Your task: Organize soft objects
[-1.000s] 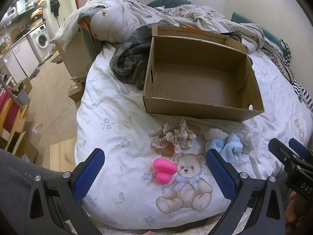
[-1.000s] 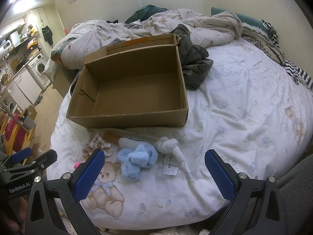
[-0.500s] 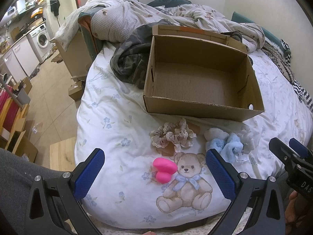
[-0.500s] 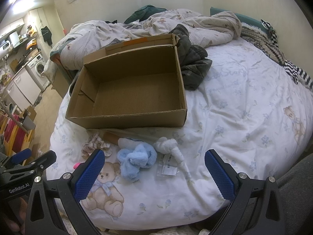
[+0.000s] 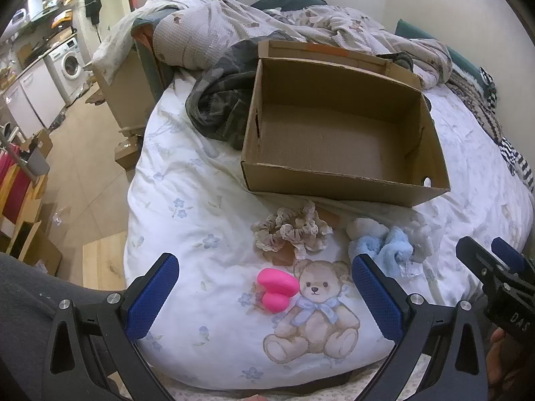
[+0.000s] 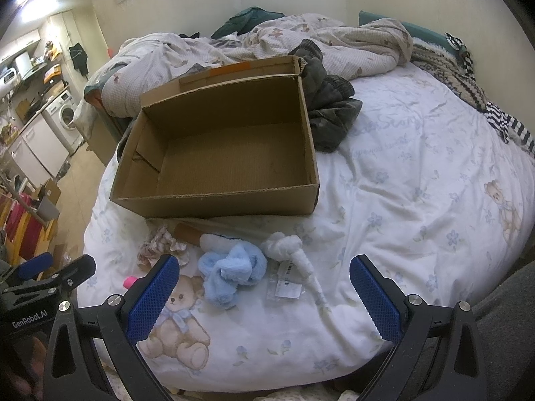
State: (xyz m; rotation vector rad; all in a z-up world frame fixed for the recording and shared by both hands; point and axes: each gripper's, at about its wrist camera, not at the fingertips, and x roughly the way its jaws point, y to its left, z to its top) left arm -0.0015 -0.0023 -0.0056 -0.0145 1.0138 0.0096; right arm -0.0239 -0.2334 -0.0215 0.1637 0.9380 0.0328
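An empty cardboard box (image 5: 337, 177) (image 6: 217, 204) sits on the bed. In front of it lie a beige lace scrunchie (image 5: 294, 230) (image 6: 160, 244), a pink sponge (image 5: 277, 287), a fluffy light-blue item (image 5: 384, 247) (image 6: 230, 270) and a white fluffy item (image 6: 287, 247). My left gripper (image 5: 264, 297) is open and empty, just short of the pink sponge. My right gripper (image 6: 264, 294) is open and empty, just short of the blue and white items.
A dark garment (image 5: 217, 107) (image 6: 331, 113) lies behind the box. Crumpled bedding (image 6: 301, 43) covers the far side. A small clear packet (image 6: 287, 284) lies by the white item. The bed edge drops to the floor (image 5: 87, 180) at left.
Both grippers have barely shifted; nothing on the bed has moved.
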